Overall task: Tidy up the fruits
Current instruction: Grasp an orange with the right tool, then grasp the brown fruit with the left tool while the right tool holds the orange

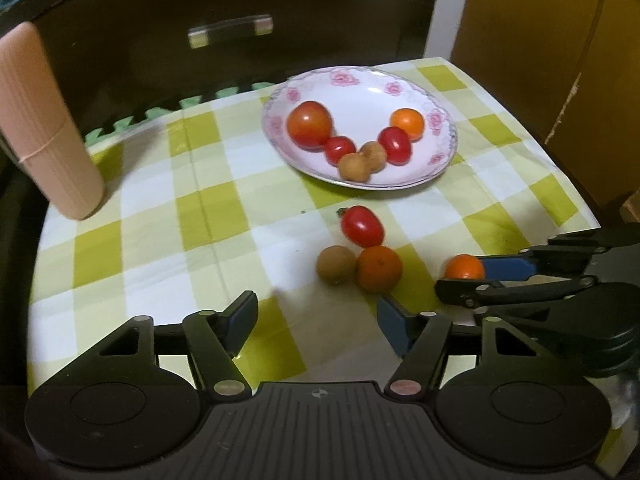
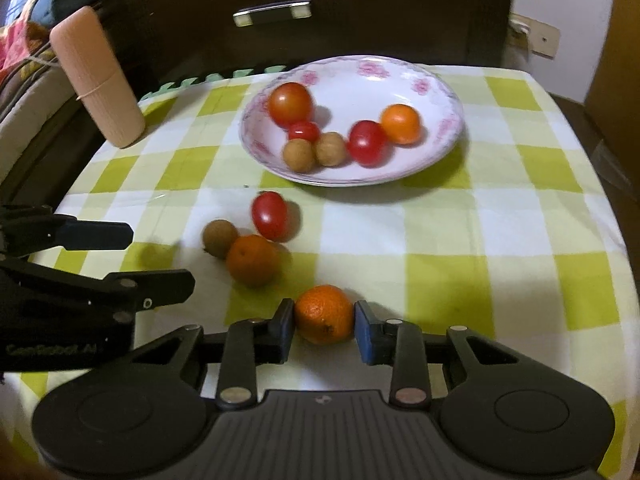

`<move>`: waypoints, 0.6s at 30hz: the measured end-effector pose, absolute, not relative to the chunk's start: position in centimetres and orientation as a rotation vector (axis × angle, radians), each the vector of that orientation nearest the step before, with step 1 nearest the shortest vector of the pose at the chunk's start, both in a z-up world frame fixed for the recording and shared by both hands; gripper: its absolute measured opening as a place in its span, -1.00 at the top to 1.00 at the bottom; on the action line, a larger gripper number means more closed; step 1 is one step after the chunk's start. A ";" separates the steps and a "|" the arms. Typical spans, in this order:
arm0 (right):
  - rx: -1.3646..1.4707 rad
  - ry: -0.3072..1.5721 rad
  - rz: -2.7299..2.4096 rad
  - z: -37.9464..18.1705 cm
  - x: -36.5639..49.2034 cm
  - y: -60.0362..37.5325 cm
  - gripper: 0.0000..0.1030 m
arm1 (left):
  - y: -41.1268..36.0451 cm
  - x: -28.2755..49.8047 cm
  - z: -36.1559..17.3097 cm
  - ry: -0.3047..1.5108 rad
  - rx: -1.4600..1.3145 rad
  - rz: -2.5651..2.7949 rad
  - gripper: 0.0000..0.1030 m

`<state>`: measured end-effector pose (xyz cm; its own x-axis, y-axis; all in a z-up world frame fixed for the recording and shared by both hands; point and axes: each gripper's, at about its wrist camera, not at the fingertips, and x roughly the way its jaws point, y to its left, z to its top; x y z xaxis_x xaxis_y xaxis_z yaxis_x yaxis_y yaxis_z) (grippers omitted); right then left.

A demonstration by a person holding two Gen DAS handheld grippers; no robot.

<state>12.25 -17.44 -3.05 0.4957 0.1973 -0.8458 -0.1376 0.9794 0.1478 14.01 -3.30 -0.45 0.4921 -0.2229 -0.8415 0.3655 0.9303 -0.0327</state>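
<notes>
At the far left, a pink ribbed cylinder (image 2: pixel 98 76) is seen leaning over the edge of the green-and-white checked cloth (image 2: pixel 500 240). The left gripper (image 1: pixel 316 320) is held wide open with nothing between its blue pads, above bare cloth near the front; in the right wrist view only its side profile is shown at the left edge.

Toward the middle, three loose fruits are grouped together: a brown longan (image 2: pixel 220 239), an orange mandarin (image 2: pixel 253 259) touching it, and a red cherry tomato (image 2: pixel 270 216) just behind. Beyond them a white floral plate (image 2: pixel 400 80) is set, in which a large tomato (image 2: pixel 290 104), a small red tomato (image 2: pixel 304 131), two longans (image 2: pixel 298 155), a further red tomato (image 2: pixel 367 142) and an orange (image 2: pixel 401 124) are held.

To the right and near, the right gripper (image 2: pixel 325 326) is closed partway on a second mandarin (image 2: pixel 325 314), both pads touching its sides. That contact is shown clearly only in the right wrist view; in the left wrist view the mandarin is partly hidden by a finger.
</notes>
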 end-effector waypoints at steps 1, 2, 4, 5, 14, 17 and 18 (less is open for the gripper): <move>0.072 1.031 0.197 -3.0 12.1 -17.8 0.40 | -3.5 14.1 -0.5 0.990 0.165 -0.363 -0.33; 0.080 1.028 0.192 -2.9 11.9 -18.2 0.40 | -3.7 14.2 -0.6 0.985 0.174 -0.366 -0.31; 0.093 1.024 0.192 -2.7 11.6 -18.6 0.40 | -4.0 14.6 -0.8 0.973 0.194 -0.364 -0.28; 0.099 1.022 0.193 -2.6 11.5 -18.8 0.40 | -4.0 14.7 -0.9 0.970 0.199 -0.362 -0.27; 0.127 1.040 0.187 -2.9 11.5 -19.3 0.40 | -4.5 16.3 -2.1 0.964 0.229 -0.373 -0.24; 0.132 1.046 0.187 -2.9 11.5 -19.3 0.40 | -4.3 16.9 -2.2 0.969 0.207 -0.374 -0.25; 0.132 1.048 0.187 -3.0 11.5 -19.3 0.40 | -4.3 17.1 -2.3 0.970 0.200 -0.374 -0.25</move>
<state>11.48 -19.30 -2.95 0.4858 0.2163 -0.8469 -0.0906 0.9761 0.1974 17.06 -4.29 -2.28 0.5085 -0.2197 -0.8326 0.3959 0.9183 -0.0005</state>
